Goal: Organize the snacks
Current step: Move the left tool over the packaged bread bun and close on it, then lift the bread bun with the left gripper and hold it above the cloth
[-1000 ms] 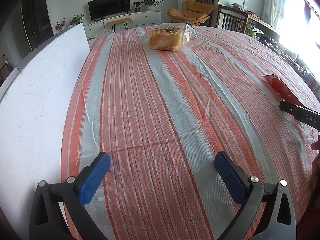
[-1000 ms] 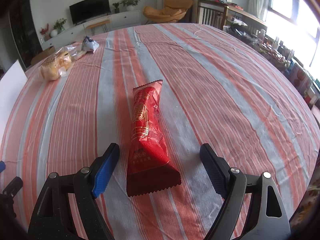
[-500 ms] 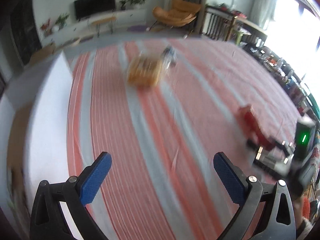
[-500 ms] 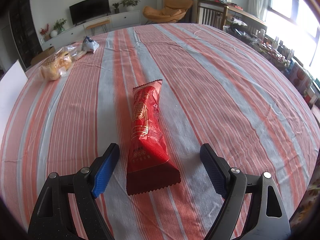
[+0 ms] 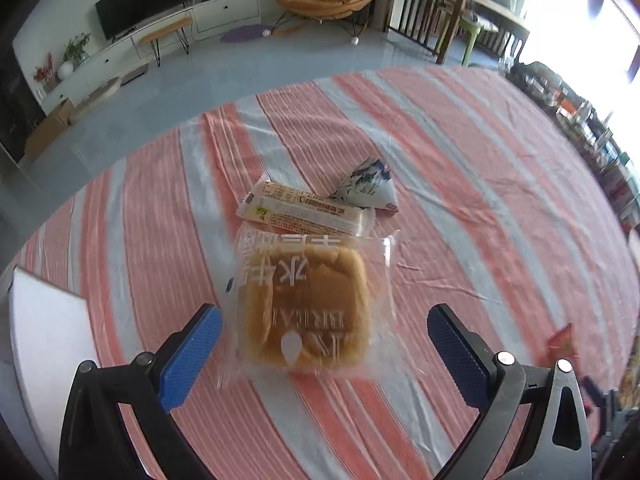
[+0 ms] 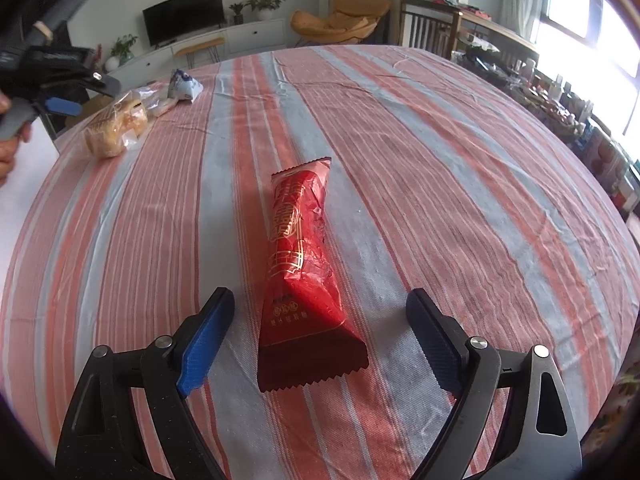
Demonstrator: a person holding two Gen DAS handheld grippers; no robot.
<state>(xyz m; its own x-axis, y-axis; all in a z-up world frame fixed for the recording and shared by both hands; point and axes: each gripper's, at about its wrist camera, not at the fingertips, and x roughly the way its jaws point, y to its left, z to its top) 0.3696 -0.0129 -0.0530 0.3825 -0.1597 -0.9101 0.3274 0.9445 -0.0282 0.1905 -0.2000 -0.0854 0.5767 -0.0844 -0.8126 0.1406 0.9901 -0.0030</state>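
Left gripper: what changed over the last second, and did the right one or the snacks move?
The left gripper swung forward across the table to the bagged bread, which now lies between its open fingers, not gripped. Behind the bread lie a wafer bar and a small blue-white pouch. The right gripper stayed open, straddling the near end of the red packet. No snack moved.

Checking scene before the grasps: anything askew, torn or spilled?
Nothing spilled or torn. Bread pack lies flat between the open left claw; wafer bar and small pouch crowd behind it. Red snack pack lies alone before the right claw.
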